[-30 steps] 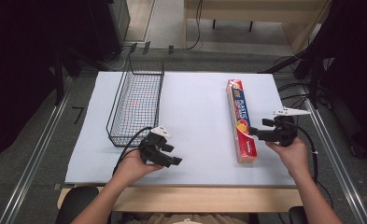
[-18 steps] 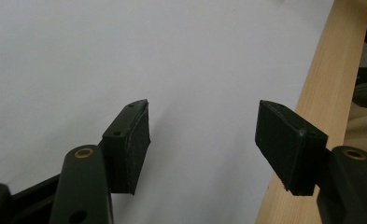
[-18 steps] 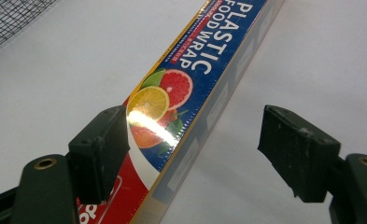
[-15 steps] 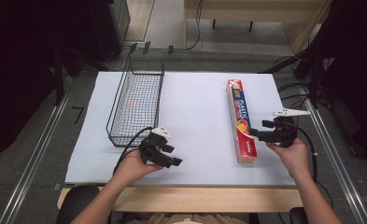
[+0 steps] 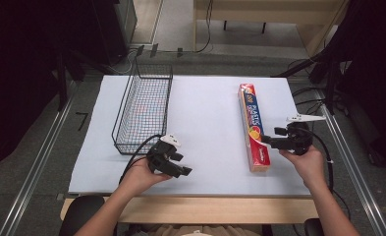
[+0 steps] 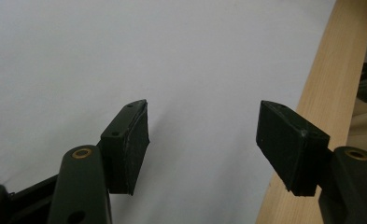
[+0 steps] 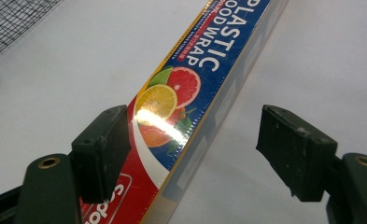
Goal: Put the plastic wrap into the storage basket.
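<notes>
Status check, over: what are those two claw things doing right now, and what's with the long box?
Right gripper open, jaws straddling the plastic wrap box, not clamped. Left gripper open over bare table. Wire basket stands apart, nothing blocking.

This looks like a lab or test room, not a home. At the centre of the high view sits a plain wooden table [image 5: 190,210] under a bare white sheet [image 5: 205,113], staged like a recording bench. Metal rails [image 5: 38,162] run down the lower left and right of the frame, along both sides of the table. Loose cables [image 5: 207,34] trail over the grey floor at the top centre, black stands and gear [image 5: 338,64] crowd the upper right, dark equipment fills the upper left, and a light wooden bench [image 5: 264,10] stands along the top edge.
</notes>
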### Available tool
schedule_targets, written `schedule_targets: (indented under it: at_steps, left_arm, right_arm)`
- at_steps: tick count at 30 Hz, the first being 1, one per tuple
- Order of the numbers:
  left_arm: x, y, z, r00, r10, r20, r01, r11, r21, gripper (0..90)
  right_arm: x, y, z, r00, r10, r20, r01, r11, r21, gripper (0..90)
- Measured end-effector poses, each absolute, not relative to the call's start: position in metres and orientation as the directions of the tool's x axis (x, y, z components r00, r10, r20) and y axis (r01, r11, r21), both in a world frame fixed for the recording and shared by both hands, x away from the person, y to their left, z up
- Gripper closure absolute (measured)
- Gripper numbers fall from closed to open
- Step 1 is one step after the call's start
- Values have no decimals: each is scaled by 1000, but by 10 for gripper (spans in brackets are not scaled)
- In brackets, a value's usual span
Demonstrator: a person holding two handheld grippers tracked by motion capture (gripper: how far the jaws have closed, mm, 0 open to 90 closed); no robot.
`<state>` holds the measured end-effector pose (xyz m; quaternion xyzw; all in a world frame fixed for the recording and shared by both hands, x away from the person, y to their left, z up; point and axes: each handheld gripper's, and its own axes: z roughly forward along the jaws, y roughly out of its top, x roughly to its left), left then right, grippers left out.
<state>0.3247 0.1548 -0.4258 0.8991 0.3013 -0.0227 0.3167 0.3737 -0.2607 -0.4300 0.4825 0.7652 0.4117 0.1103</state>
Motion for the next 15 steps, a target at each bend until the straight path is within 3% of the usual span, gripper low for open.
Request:
schedule_targets:
  at_steps: [3,15]
  left_arm:
    - [324,154,-425,817,525,-238,556,-611,563,353]
    - [323,151,-425,828,511,-231,542,-624,563,351]
  right_arm:
    - [373,-257,-426,-510,842,175,640,236,731,265]
    - [386,-234,-407,-473,869,146,693,265,670,258]
